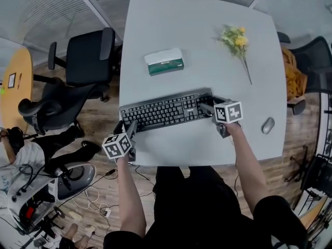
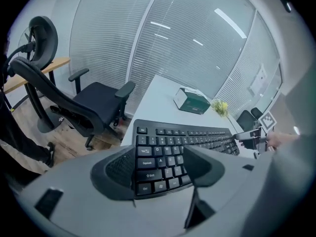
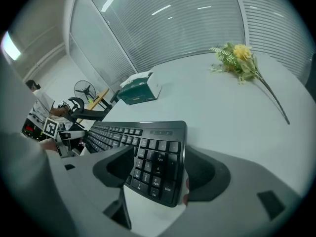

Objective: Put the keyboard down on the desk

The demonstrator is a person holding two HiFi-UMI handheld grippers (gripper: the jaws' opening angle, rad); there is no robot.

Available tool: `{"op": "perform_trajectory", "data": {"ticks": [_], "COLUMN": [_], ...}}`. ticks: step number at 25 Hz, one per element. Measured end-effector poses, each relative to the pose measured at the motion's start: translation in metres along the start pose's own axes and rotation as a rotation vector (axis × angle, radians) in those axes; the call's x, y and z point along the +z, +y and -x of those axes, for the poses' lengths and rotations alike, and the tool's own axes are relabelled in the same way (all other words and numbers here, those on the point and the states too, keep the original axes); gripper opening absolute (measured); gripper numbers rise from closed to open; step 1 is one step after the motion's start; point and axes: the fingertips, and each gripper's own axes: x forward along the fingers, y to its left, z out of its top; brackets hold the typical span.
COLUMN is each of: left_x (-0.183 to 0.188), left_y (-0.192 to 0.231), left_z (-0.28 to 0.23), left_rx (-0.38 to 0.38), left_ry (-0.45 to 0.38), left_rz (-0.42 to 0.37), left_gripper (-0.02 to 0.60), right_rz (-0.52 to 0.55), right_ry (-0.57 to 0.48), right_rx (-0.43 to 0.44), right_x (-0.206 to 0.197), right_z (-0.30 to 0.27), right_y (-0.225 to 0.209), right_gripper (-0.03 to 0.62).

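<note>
A black keyboard [image 1: 166, 110] lies slanted across the front of the white desk [image 1: 197, 30], and I cannot tell whether it rests on the top or hangs just above it. My left gripper [image 1: 130, 130] is shut on its left front corner; in the left gripper view the Ctrl and Shift keys [image 2: 157, 174] sit between the jaws. My right gripper [image 1: 206, 108] is shut on the number-pad end [image 3: 157, 169]. Each gripper view shows the other gripper at the keyboard's far end.
A green and white tissue box [image 1: 164, 61] stands behind the keyboard. A yellow flower sprig [image 1: 236, 39] lies at the back right and a grey mouse [image 1: 267, 125] near the right edge. A black office chair [image 1: 85, 61] stands left of the desk.
</note>
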Motion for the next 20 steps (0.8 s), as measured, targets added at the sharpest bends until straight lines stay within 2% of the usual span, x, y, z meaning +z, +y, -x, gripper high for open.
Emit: {"op": "perform_trajectory", "data": {"ticks": [7,15,20], "left_x": [-0.021,0.008,0.010], "left_y": [-0.049,-0.101,-0.147], "left_z": [0.031,0.065,0.094], "left_rx": [-0.007,-0.028,-0.055], "left_ry": [-0.089,-0.193,-0.268], "left_rz": [-0.011,-0.053,-0.122], "left_gripper": [0.295,0.293,0.290], "right_rz": [0.093,0.164,0.244], "right_ry": [-0.071,-0.158,-0.258], "right_rx": [0.067,0.149,0.137], "right_x": [-0.016,0.005,0.005], "right_z": [0.038,0.069,0.103], "right_y": [0.019,0.058,0.077], "right_gripper": [0.282,0.216,0.177]}}
